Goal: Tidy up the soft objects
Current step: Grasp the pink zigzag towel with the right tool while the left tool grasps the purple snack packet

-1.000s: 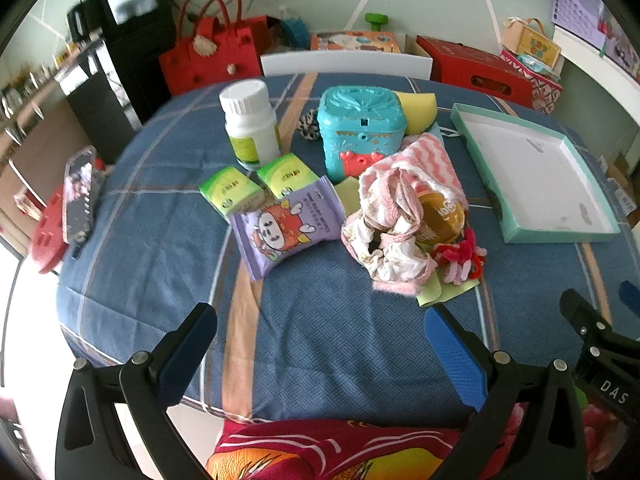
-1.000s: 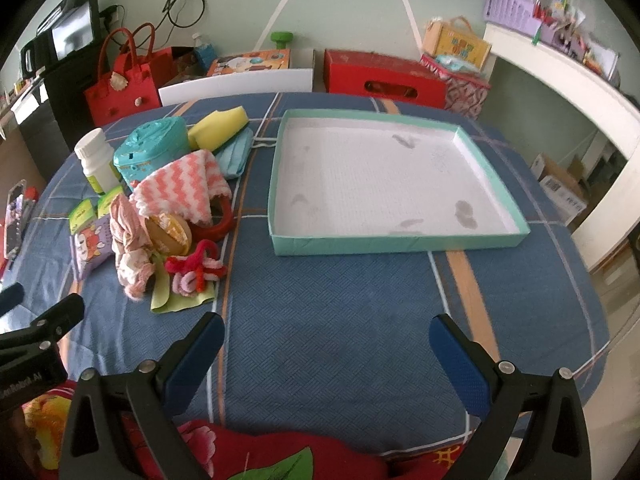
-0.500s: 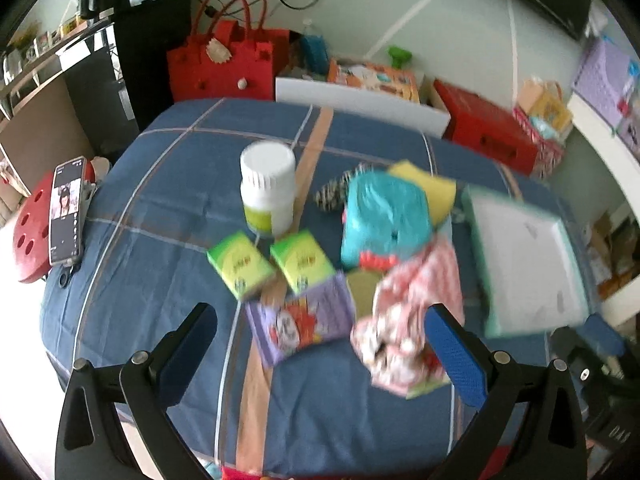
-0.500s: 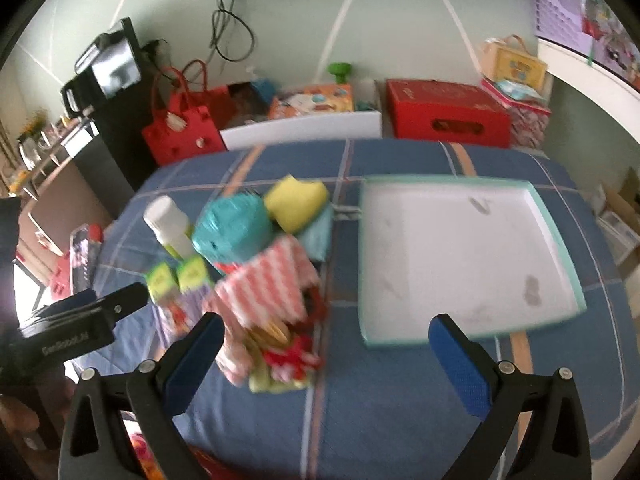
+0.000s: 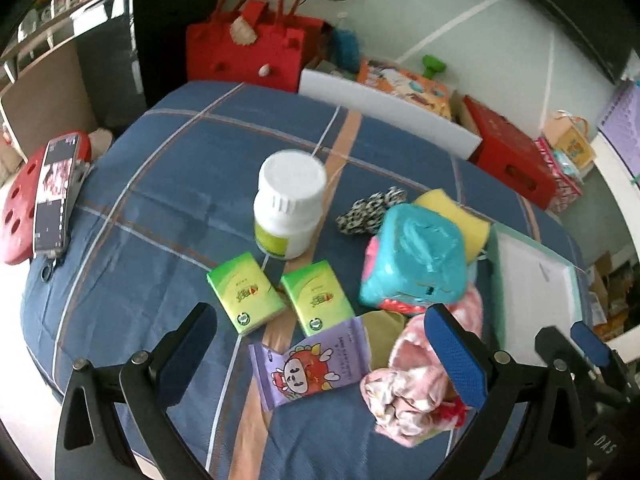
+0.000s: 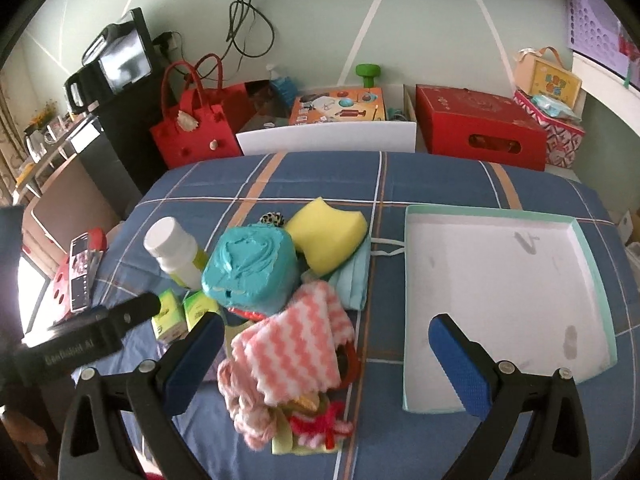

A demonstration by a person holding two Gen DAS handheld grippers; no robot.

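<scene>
Left claw [image 5: 322, 350] wide open, holds nothing, right claw [image 6: 326, 360] wide open, empty, over counter [image 6: 420, 176] w/ 1 pink-white cloth [image 6: 294, 350], 1 yellow sponge [image 6: 328, 240], 1 teal box [image 6: 250, 270], 1 white bottle [image 5: 290, 204], 2 green packs [image 5: 244, 292], 1 purple pack [image 5: 312, 364], 1 empty tray [image 6: 504, 292] to right of pile.

1. The pink scrunchie [image 5: 404, 384] is partly hidden behind a finger of the left gripper [image 5: 320, 356].
2. The print on the white bottle [image 5: 289, 204] label is too small to read.
3. The green mask [image 6: 352, 276] lies mostly under the yellow sponge [image 6: 326, 236].
4. The tray [image 5: 536, 280] is cut off by the right gripper [image 5: 576, 344].
</scene>
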